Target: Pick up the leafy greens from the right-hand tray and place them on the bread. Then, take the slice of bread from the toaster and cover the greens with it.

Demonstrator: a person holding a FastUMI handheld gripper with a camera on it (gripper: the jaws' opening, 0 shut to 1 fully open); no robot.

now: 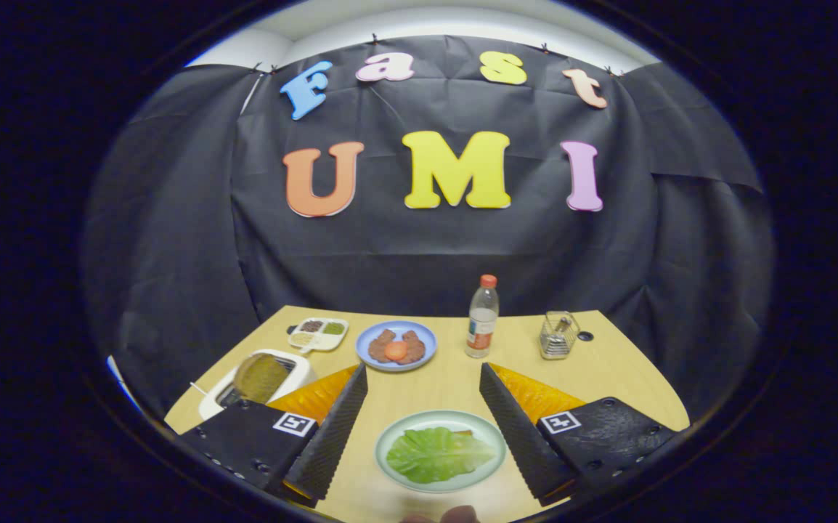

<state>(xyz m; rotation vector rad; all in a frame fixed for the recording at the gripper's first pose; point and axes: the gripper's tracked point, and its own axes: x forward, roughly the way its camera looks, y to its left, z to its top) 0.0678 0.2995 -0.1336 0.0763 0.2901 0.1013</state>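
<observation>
We see our gripper (pixel 422 378) with its fingers spread wide and empty, the leafy greens (pixel 438 454) lying on a pale green plate (pixel 391 436) between them. Beyond the fingertips stand a blue plate (pixel 372 335) and a bottle (pixel 482 317) whose label is unreadable. The toaster (pixel 295 369) holding a bread slice (pixel 259 378) sits left of the fingers on the light wooden table (pixel 448 388).
</observation>
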